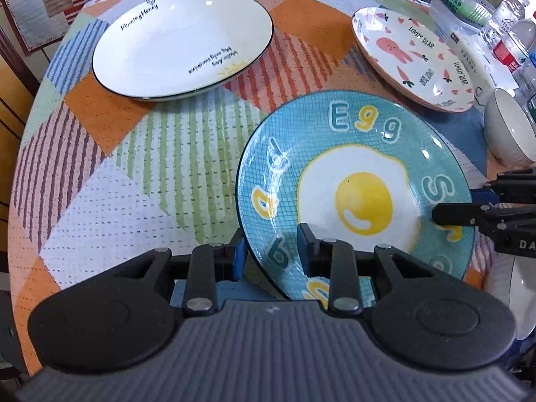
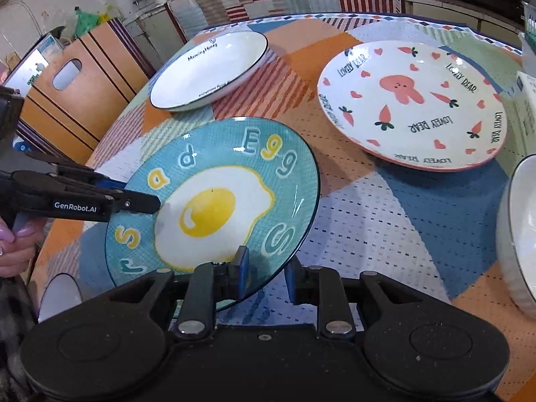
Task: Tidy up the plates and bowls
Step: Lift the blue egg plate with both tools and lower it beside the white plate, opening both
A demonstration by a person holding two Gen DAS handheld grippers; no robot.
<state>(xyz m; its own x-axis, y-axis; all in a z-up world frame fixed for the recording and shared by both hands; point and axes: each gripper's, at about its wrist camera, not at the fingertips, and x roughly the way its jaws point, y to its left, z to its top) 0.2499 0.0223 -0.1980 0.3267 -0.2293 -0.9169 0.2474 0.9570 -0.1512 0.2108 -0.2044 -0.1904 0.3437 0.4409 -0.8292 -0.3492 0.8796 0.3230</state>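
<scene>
The egg plate (image 1: 355, 197) sat tilted above the table (image 1: 110, 181), held at opposite rims. The left gripper (image 1: 269, 251) straddled its near-left edge and the right gripper (image 2: 264, 269) its other side, each apparently pinching the rim. The pink plate (image 2: 412, 107) lay nearer the right gripper; the white plate (image 1: 182, 42) was well apart.

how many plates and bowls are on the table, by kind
plates: 3 – blue egg plate, white plate, pink bunny plate
bowls: 1 fully recognisable – white bowl at the right edge; a white rim at the near edge may be another
total: 4 sure
</scene>
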